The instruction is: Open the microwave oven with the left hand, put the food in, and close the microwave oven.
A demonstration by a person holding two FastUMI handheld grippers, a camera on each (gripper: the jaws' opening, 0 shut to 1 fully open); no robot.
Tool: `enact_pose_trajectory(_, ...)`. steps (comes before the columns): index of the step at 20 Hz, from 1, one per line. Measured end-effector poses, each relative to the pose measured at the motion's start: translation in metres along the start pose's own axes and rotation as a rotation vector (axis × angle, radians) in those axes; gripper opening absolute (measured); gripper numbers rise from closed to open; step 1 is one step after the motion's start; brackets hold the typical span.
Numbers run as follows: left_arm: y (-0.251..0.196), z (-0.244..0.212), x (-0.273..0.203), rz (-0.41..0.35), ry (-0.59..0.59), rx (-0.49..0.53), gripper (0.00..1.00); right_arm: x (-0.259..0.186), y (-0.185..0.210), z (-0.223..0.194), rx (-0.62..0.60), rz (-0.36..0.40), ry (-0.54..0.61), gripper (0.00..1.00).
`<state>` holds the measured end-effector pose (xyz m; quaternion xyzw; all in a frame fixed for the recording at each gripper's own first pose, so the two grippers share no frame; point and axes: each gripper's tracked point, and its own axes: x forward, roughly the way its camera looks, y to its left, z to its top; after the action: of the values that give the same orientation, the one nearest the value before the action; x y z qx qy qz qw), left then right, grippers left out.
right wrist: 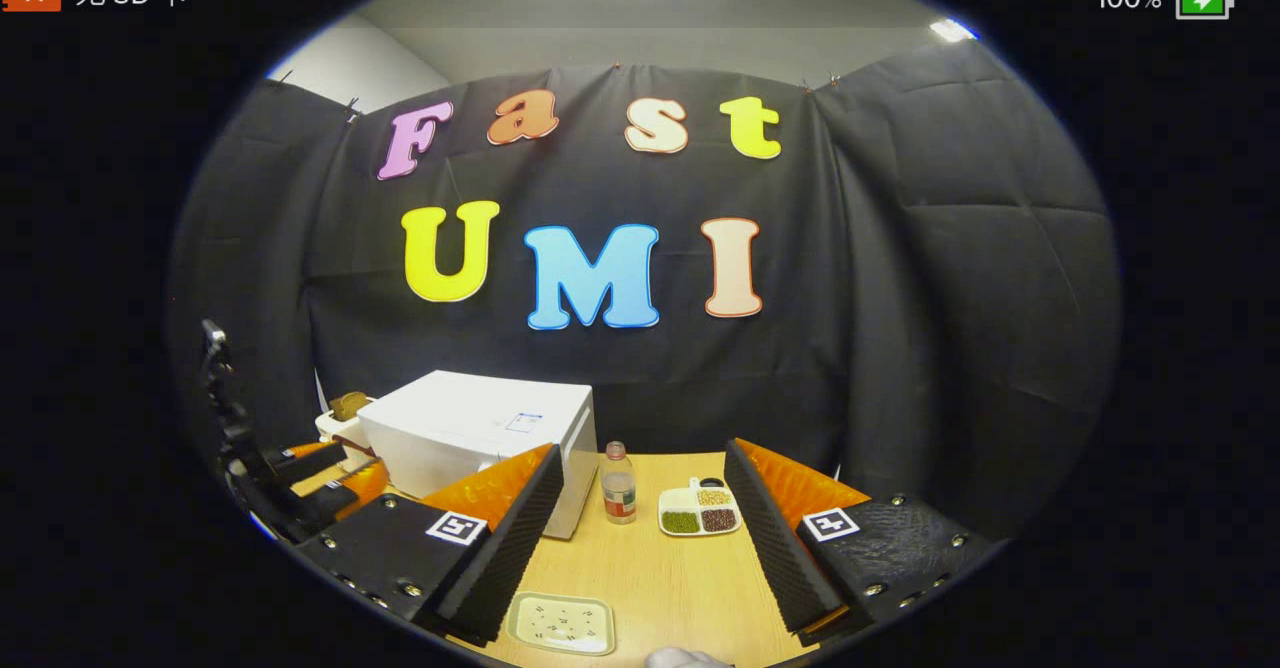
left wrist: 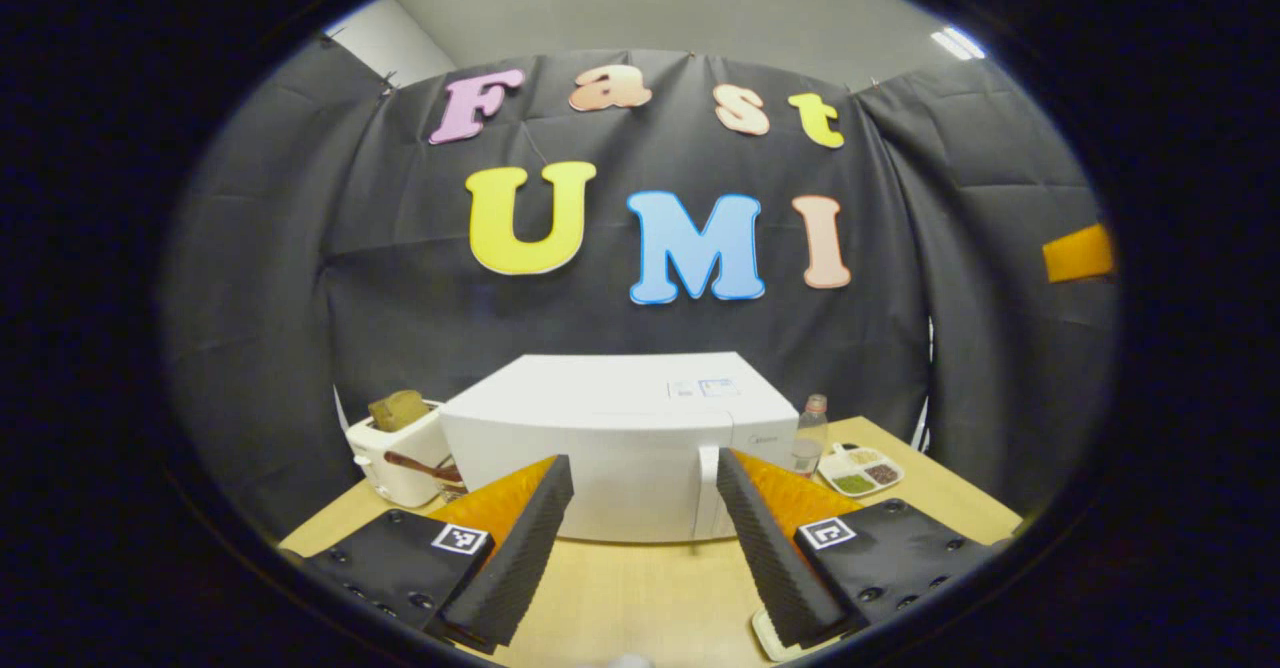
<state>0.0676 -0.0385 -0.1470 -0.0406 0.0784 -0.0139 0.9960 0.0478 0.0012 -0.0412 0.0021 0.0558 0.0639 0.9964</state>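
The white microwave (left wrist: 620,448) stands on the wooden table, door shut, its vertical handle (left wrist: 708,493) on the right side of the front. My left gripper (left wrist: 643,460) hangs open in front of it, a short way back from the door, with nothing between its fingers. From the right gripper view, the microwave (right wrist: 480,438) is to the left, and the left gripper (right wrist: 335,468) hovers before it. My right gripper (right wrist: 640,448) is open and empty above the table. A pale rectangular plate (right wrist: 560,621) with small dark bits lies below it, near its left finger.
A white toaster (left wrist: 395,453) with a bread slice (left wrist: 398,408) stands left of the microwave. A small bottle (right wrist: 618,488) and a divided dish of beans (right wrist: 700,510) sit right of it. The wooden table (right wrist: 660,568) ends at the black cloth wall behind.
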Motion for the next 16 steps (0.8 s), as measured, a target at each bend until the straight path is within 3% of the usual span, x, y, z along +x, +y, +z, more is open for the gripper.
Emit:
enact_pose_trajectory(8,0.063,0.105,-0.058,0.027,-0.097,-0.029,0.94,-0.007,0.02,0.016,0.026,-0.051,-0.05,0.99)
enact_pose_trajectory(16,0.092,0.117,-0.072,0.026,-0.116,-0.012,0.99,-0.019,0.046,0.018,-0.009,-0.064,-0.078,0.99)
